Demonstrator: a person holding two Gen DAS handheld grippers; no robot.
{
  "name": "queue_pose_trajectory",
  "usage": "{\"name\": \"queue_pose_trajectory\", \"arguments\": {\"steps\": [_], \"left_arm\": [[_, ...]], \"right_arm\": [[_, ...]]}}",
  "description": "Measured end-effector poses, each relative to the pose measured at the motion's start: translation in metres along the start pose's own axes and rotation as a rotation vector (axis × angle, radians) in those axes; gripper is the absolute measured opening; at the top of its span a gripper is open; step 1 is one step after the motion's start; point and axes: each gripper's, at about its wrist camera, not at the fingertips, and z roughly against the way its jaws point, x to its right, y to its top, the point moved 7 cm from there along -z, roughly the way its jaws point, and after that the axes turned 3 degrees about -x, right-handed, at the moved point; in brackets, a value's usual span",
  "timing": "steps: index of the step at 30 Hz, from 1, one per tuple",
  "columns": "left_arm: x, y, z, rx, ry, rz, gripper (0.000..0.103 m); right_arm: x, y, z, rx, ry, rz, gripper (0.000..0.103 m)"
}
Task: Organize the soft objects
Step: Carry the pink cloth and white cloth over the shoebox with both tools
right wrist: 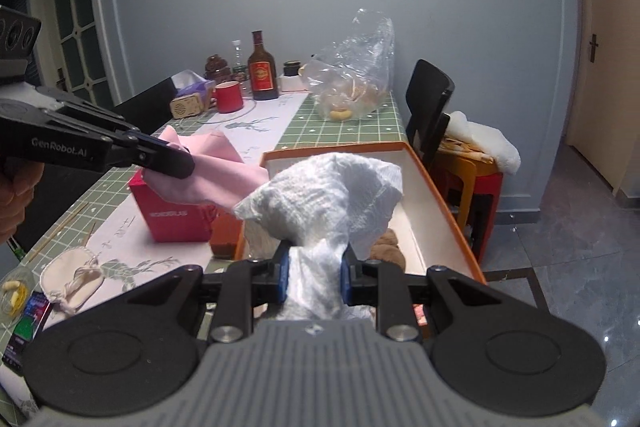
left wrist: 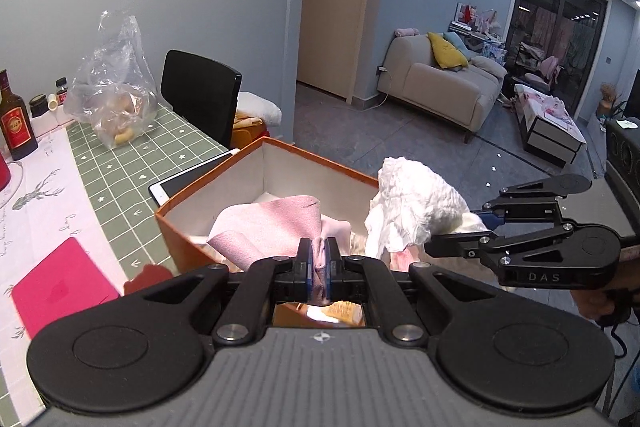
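Note:
My left gripper (left wrist: 319, 269) is shut on a pink cloth (left wrist: 276, 227) and holds it over the near edge of an orange box (left wrist: 256, 163) with a white inside. My right gripper (right wrist: 315, 275) is shut on a crumpled white cloth (right wrist: 320, 195) and holds it above the same box (right wrist: 440, 203). The right gripper (left wrist: 486, 223) and white cloth (left wrist: 412, 207) show at right in the left wrist view; the left gripper (right wrist: 176, 163) and pink cloth (right wrist: 216, 175) show at left in the right wrist view. A brown soft item (right wrist: 386, 247) lies in the box.
On the table with a green grid cloth (right wrist: 344, 131) stand a bottle (right wrist: 262, 67), a red mug (right wrist: 229, 97), a clear plastic bag (right wrist: 356, 75) and a pink box (right wrist: 176, 211). A drawstring pouch (right wrist: 74, 277) lies near the front. A black chair (right wrist: 430, 103) and a stool stand by the box.

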Motion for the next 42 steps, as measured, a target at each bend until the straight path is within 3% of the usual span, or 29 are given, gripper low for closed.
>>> {"name": "queue_pose_trajectory", "arguments": {"steps": [18, 28, 42], "left_arm": [[-0.034, 0.034, -0.089, -0.033, 0.101, 0.135, 0.006], [-0.061, 0.038, -0.129, -0.090, 0.095, 0.246, 0.006], [-0.073, 0.043, -0.168, -0.112, 0.096, 0.287, 0.006]], "right_arm": [[0.058, 0.033, -0.103, -0.141, -0.042, -0.025, 0.022], [0.062, 0.054, -0.172, -0.250, -0.016, 0.000, 0.022], [0.070, 0.063, -0.211, -0.259, -0.040, -0.002, 0.022]]}}
